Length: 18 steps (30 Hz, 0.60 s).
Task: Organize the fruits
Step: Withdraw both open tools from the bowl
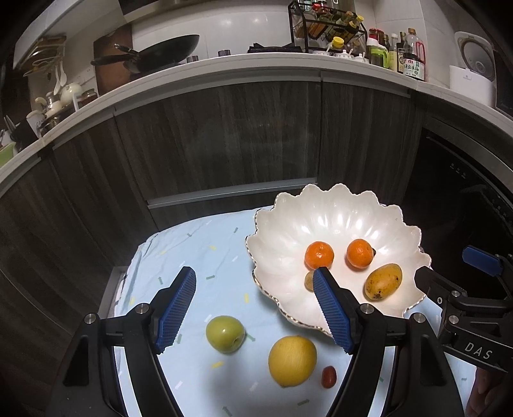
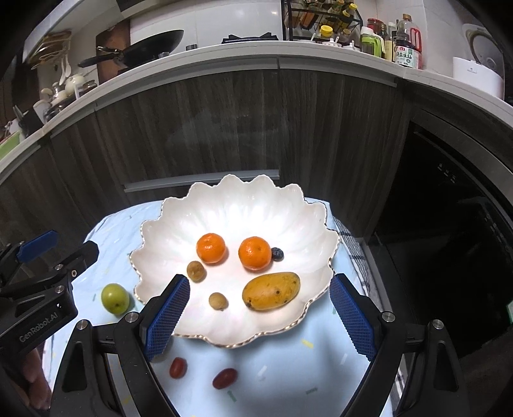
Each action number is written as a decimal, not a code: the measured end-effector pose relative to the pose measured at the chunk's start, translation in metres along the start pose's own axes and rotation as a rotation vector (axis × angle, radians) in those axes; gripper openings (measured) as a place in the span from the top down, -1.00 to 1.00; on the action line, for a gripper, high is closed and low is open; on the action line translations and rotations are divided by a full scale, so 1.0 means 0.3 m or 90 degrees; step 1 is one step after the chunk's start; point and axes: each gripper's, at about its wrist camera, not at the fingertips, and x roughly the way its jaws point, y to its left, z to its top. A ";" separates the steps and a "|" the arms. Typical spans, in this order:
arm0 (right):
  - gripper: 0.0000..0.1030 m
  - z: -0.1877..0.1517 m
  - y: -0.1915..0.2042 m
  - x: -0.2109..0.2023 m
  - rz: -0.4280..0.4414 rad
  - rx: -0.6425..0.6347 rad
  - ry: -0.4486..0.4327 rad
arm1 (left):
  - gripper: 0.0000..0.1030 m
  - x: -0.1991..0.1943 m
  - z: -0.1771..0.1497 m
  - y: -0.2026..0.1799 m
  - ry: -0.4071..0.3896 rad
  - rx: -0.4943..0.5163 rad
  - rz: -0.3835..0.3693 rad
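Hovering both grippers, left (image 1: 255,309) and right (image 2: 259,316), wide open, empty; bowl (image 2: 231,205) holds 2 oranges, mango (image 2: 271,290).

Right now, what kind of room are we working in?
Most likely a home kitchen: a wok on the counter, a spice rack beside sauce bottles, and a rice cooker at the far right.

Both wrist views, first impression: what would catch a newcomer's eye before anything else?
The glossy white scalloped bowl dominates, sitting on the pale blue patterned cloth and holding two bright orange mandarins beside a speckled yellow mango. Next, the loose fruit outside it: a round green fruit and a large yellow citrus on the cloth between the open left hand-held gripper fingers.
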 end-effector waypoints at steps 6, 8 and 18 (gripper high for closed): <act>-0.74 -0.028 0.009 -0.028 -0.001 -0.004 -0.001 | -0.46 -0.032 -0.029 0.003 -0.001 0.002 -0.002; -0.74 -0.039 0.012 -0.032 -0.001 -0.005 0.000 | -0.46 -0.038 -0.039 0.003 -0.001 0.005 -0.002; -0.74 -0.104 0.036 -0.036 -0.002 -0.018 0.008 | -0.46 -0.043 -0.107 0.007 0.008 0.014 0.008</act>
